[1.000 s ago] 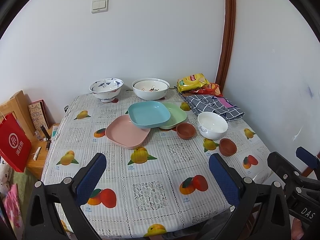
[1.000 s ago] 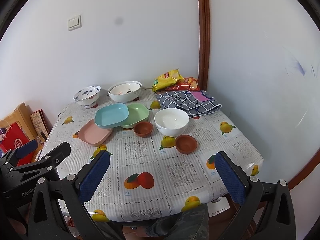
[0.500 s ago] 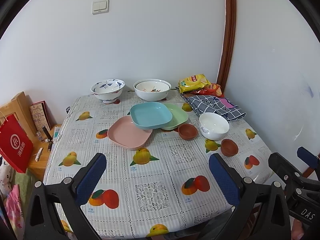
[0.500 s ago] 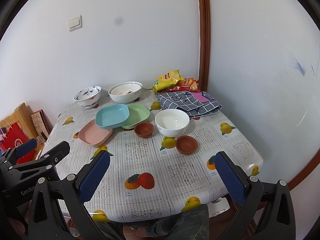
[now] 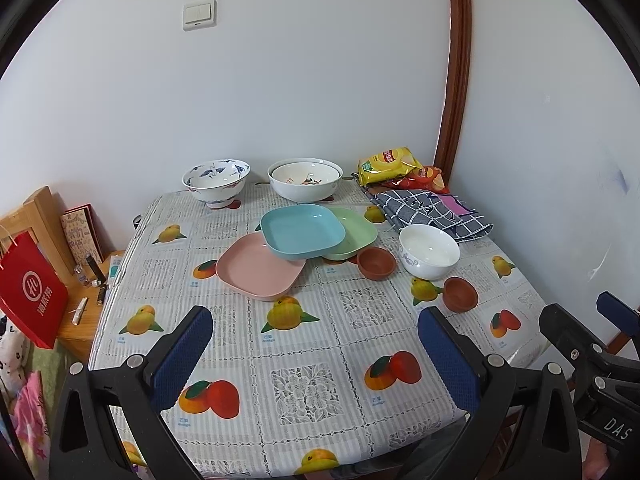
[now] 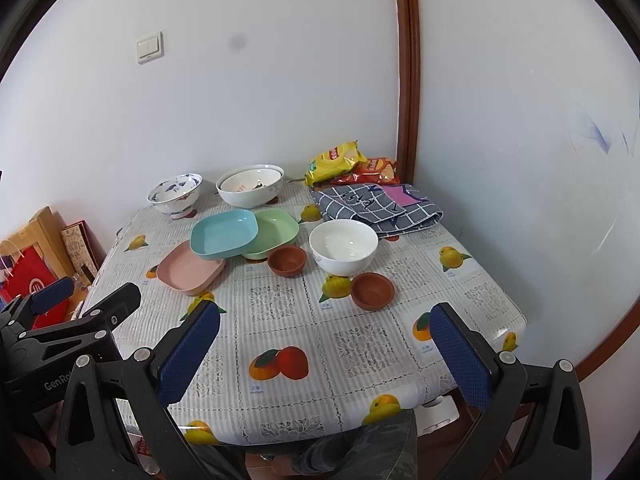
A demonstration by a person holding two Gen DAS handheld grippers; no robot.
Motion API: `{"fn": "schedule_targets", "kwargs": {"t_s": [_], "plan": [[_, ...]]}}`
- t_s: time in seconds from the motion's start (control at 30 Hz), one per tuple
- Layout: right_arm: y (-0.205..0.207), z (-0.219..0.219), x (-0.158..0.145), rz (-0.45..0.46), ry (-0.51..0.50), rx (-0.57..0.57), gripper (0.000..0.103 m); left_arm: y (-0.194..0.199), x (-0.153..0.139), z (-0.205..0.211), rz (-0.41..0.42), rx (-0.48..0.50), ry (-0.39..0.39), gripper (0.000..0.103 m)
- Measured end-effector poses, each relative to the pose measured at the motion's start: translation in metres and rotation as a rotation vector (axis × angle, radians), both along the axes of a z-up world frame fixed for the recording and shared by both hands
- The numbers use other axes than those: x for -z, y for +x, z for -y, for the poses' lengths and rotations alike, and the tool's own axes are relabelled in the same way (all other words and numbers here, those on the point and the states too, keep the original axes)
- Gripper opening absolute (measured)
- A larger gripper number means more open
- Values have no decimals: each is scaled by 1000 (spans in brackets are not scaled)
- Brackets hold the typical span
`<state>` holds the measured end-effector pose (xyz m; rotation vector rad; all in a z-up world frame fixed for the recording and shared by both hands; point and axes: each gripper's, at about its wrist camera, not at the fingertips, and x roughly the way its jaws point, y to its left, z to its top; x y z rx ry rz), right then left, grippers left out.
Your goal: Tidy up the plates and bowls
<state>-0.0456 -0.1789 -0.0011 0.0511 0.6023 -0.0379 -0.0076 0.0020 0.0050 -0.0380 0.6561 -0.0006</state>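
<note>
Left wrist view: our left gripper (image 5: 316, 354) gapes wide, empty, above the tablecloth (image 5: 308, 344). Our right gripper (image 6: 326, 354) gapes likewise, touching nothing.

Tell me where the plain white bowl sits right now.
In the left wrist view, the plain white bowl sits on the table's right side, in front of the grey checked cloth and between two small brown clay bowls.

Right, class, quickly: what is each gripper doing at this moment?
Left gripper: open, holding nothing, hovering above the table's near edge.
Right gripper: open, holding nothing, also above the near edge.
</note>
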Motion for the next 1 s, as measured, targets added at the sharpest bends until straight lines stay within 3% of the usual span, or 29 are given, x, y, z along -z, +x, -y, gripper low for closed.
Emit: {"fn": "schedule_targets", "kwargs": {"t_s": [1.0], "plan": [[4, 1, 2, 13, 6, -11, 103, 16, 4, 11, -10, 23, 10, 103]]}}
